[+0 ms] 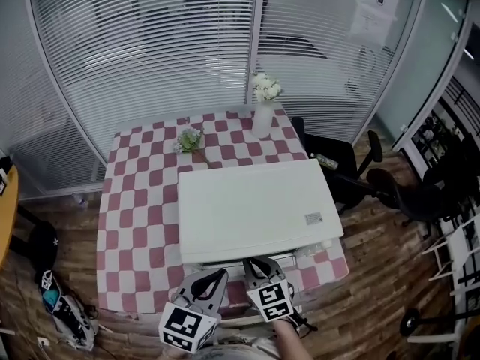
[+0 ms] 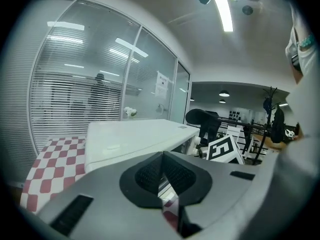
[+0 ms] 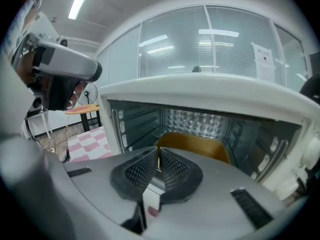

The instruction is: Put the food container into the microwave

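**A:** What does the head view take in?

**B:** Seen from above, a white microwave (image 1: 255, 208) sits on a table (image 1: 135, 201) covered with a pink-and-white checked cloth. Behind it stands a white vase (image 1: 262, 120) of white flowers, with a small posy (image 1: 189, 139) lying to the vase's left. Black office chairs (image 1: 341, 163) stand to the right of the table. A glass wall with blinds (image 1: 150, 43) runs behind it all.

**A:** Where is the container?

**B:** The container (image 3: 200, 145) is amber-brown and is inside the microwave, low in the cavity and toward the back. The right gripper view looks straight in through the microwave's open front. A patterned metal back wall shows above the container, and ribbed side walls show on either side.

**A:** And the two grippers?

**B:** Both are at the bottom edge of the head view, side by side just in front of the microwave. Each carries a cube with black-and-white square markers. The left gripper (image 2: 162, 156) has its two black ribbed pads pressed together at the tips, with nothing between them. In its own view the microwave's white top lies ahead and to the left. The right gripper (image 3: 158, 153) also has its pads brought together and holds nothing. Its tips point into the cavity, in line with the container.

**A:** Anything else nearby?

**B:** A bag (image 1: 64, 310) lies on the wooden floor to the left of the table.
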`<move>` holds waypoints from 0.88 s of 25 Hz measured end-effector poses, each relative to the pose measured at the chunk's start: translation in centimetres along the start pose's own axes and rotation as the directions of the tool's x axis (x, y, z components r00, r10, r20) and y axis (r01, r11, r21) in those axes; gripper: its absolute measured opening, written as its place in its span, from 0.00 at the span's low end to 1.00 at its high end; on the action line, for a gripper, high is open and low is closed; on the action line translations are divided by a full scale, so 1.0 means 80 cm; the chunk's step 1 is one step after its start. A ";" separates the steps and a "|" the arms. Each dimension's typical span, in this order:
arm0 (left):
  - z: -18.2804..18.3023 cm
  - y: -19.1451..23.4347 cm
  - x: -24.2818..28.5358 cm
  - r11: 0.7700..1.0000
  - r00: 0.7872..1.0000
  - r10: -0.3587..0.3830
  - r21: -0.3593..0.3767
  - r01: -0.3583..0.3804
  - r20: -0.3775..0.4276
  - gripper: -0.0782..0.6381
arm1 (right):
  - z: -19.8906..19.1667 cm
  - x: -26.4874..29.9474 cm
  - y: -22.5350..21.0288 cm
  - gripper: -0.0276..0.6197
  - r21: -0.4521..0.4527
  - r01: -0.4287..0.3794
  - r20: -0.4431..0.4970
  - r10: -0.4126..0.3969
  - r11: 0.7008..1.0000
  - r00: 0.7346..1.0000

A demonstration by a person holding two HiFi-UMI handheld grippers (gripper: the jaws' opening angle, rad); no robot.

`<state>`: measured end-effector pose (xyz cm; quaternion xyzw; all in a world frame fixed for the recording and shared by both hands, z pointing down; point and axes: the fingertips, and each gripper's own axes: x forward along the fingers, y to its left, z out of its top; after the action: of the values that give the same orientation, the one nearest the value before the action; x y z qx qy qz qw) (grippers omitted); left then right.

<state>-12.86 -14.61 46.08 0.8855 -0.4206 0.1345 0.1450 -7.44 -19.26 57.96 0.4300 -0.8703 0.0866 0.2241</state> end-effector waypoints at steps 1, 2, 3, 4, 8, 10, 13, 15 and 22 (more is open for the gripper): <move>-0.001 -0.003 0.001 1.000 1.000 -0.003 0.008 0.004 -0.005 0.13 | 0.000 -0.005 -0.001 0.05 0.016 -0.003 0.009 0.003 1.000 1.000; -0.002 -0.006 0.003 1.000 1.000 -0.007 0.011 0.007 -0.006 0.12 | 0.001 -0.010 -0.002 0.04 0.031 -0.004 0.018 0.004 1.000 1.000; -0.003 -0.008 0.005 1.000 1.000 -0.011 0.011 0.011 -0.006 0.13 | 0.004 -0.015 -0.003 0.04 0.046 -0.005 0.028 0.004 0.999 1.000; -0.004 -0.010 0.007 1.000 1.000 -0.015 0.011 0.016 -0.008 0.13 | 0.008 -0.021 -0.004 0.04 0.059 -0.004 0.040 0.002 0.998 0.999; -0.009 -0.019 0.012 0.999 0.999 -0.032 0.014 0.032 -0.017 0.13 | 0.015 -0.039 -0.006 0.03 0.081 -0.002 0.067 -0.004 0.997 0.998; -0.009 -0.023 0.014 0.999 0.999 -0.038 0.015 0.038 -0.017 0.13 | 0.019 -0.048 -0.005 0.03 0.083 -0.005 0.076 -0.001 0.997 0.997; -0.009 -0.029 0.018 0.999 0.999 -0.048 0.021 0.048 -0.017 0.13 | 0.031 -0.062 -0.004 0.03 0.066 -0.008 0.094 0.001 0.998 0.996; -0.008 -0.033 0.020 0.998 0.998 -0.054 0.023 0.054 -0.018 0.13 | 0.039 -0.072 -0.002 0.03 0.048 -0.008 0.101 0.003 0.999 0.995; 0.013 -0.052 0.019 0.996 0.996 -0.081 0.032 0.080 0.023 0.13 | 0.089 -0.106 0.002 0.03 0.032 -0.028 0.174 0.022 0.999 0.984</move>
<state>-8.60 -13.56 45.06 0.9053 -0.3843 0.1242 0.1313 -5.31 -15.55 47.70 0.4289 -0.8902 0.0664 0.1388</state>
